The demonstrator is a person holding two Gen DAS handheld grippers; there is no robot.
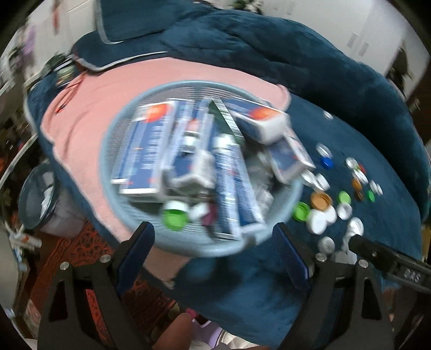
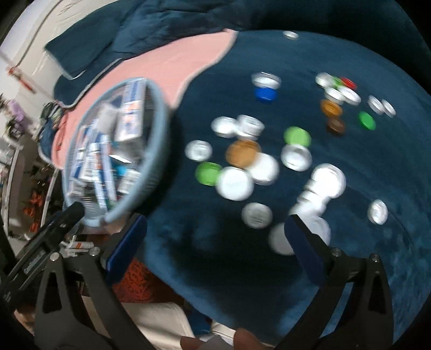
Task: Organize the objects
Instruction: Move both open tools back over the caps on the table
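Observation:
A light blue mesh basket (image 1: 121,140) on the bed holds several blue-and-white medicine boxes (image 1: 142,150), tubes and a green cap (image 1: 175,218). My left gripper (image 1: 212,253) is open and empty, just in front of the basket's near rim. Many loose bottle caps (image 2: 242,172), white, green, brown and blue, lie scattered on the dark blue blanket (image 2: 350,242) to the basket's right. My right gripper (image 2: 215,242) is open and empty, low over the near caps; a white cap (image 2: 280,239) lies beside its right finger. The basket also shows in the right wrist view (image 2: 159,140).
A pink cloth (image 1: 89,107) lies under and left of the basket. Blue pillows (image 1: 129,24) are at the back. Left of the bed's edge are a red patterned rug (image 1: 80,247) and a round bin (image 1: 37,196).

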